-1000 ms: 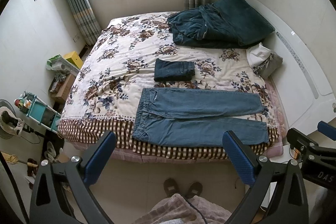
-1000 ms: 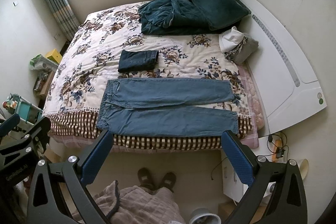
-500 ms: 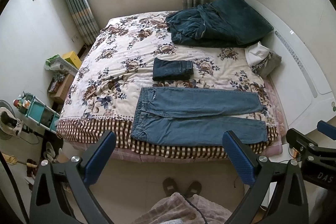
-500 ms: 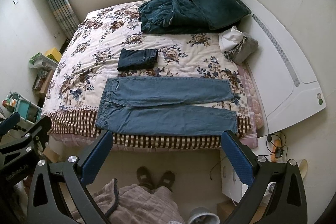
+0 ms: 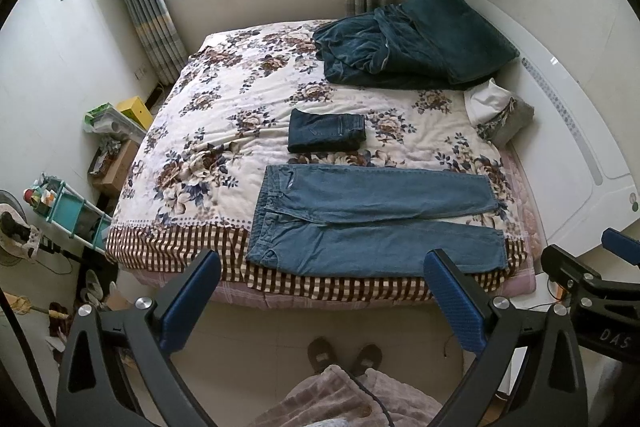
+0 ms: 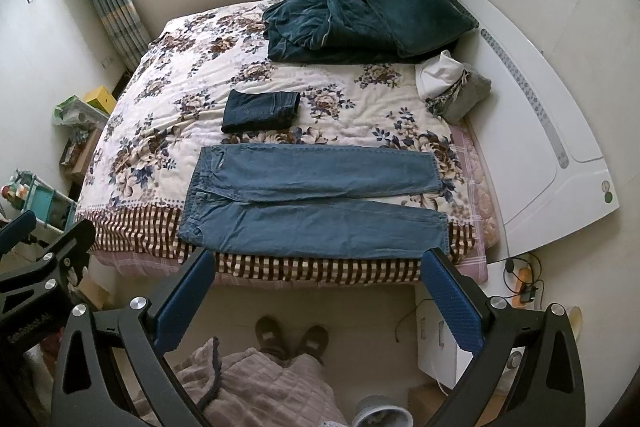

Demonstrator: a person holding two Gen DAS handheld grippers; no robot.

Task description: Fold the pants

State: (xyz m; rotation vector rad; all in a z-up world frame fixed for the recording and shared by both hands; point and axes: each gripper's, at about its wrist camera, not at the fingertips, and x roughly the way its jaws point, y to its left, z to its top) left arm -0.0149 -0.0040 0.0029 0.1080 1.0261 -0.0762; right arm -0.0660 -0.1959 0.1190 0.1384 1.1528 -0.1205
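Starts at the far left with a teal shelf cart (image 5: 68,211) on the floor, well apart from the work. Finds next the bed (image 5: 224,107), and on its near edge the pants (image 5: 372,219), light blue denim, spread flat and unfolded: waistband to the left, both legs running side by side to the right, hems near the white headboard (image 5: 560,131). Shows, just beyond the waistband, a folded dark pair (image 5: 326,135), apart from the light one, and further back a rumpled teal blanket (image 5: 408,43).

Holds the left tool (image 5: 321,267) wide, blue pads well apart, nothing between them, out over the floor short of the mattress edge. Holds the right tool (image 6: 318,259) just as wide and just as empty, level with the other on its right.

Differs from a second ago by very little: only a faint drift of the bed upward in both views, with no crease, lift or shift in the denim. Means, most likely, a pause at the very start, fold not yet begun. Calls, as a guess, for reaching in at the waistband on the left and the hems on the right to lay one leg over the other.
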